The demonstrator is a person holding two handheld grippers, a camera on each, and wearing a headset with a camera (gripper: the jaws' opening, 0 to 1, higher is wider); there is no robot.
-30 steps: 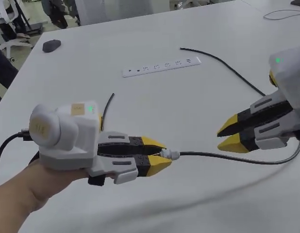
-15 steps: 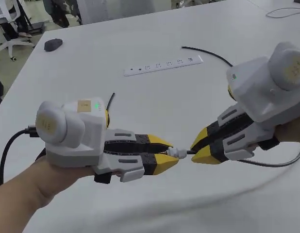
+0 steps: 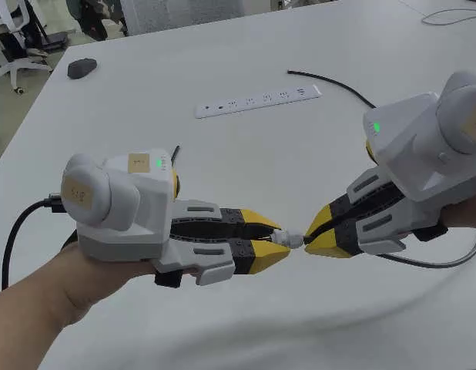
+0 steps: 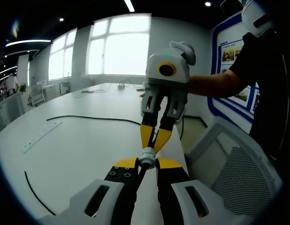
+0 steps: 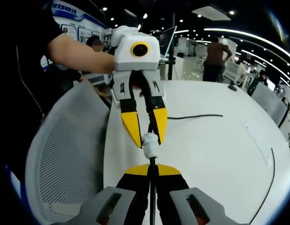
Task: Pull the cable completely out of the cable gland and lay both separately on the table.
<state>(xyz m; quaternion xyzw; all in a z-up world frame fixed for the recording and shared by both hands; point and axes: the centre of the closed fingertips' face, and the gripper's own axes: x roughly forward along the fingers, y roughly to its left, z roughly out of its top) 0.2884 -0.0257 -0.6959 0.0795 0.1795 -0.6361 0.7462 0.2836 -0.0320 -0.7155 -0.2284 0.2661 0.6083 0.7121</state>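
left gripper [image 3: 278, 237] tight on cable gland [image 3: 292, 239], right gripper [image 3: 310, 235] on cable [image 3: 434, 266]

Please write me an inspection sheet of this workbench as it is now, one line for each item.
Surface: white table, smooth and flat.
Job's things: small white cable gland with thin black cable not yet pulled out; both held above the table.
Clutter: white power strip, dark computer mouse.
Grippers: left gripper shut on the gland; right gripper shut on the cable, close beside the gland.
Cables: second black cable beyond the power strip; short black wire behind the left gripper.
Surroundings: grey mesh chair, standing person far off.
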